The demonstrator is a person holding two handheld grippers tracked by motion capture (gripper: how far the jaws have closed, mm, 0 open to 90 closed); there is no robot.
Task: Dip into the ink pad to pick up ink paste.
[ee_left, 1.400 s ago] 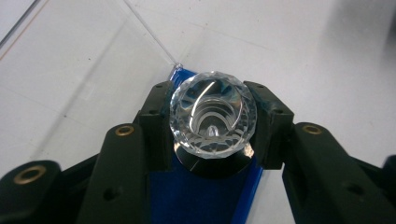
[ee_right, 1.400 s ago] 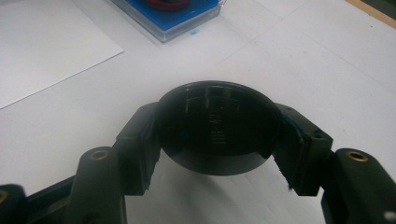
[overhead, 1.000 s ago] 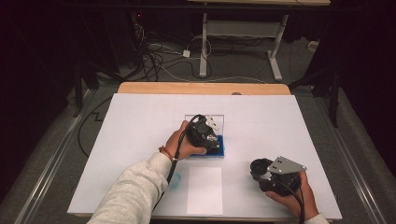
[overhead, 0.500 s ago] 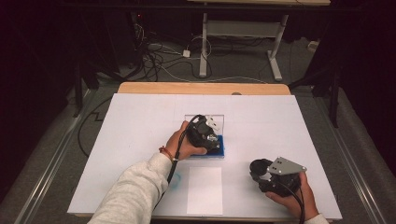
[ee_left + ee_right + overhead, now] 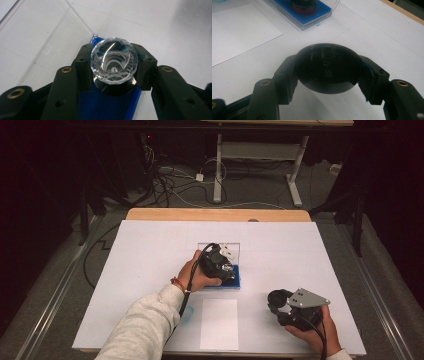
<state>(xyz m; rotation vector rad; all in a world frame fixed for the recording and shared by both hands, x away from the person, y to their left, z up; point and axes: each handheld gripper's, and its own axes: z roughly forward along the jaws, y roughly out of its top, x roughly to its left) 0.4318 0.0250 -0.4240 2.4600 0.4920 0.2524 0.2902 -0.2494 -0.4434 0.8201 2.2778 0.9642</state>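
While the left gripper point(image 5: 113, 75) clamps a faceted crystal knob point(image 5: 114, 61) above the blue tray point(image 5: 232, 281), that tray sits beside a clear box point(image 5: 235, 250). Nearer the person than the tray, the right gripper point(image 5: 328, 75) pinches a black round cap point(image 5: 327, 67), beside a white sheet point(image 5: 219, 322).

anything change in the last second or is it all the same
Nothing visibly changed. The left gripper stays shut on the faceted clear knob over the blue tray, and the right gripper stays shut on the black round cap near the table's front edge.
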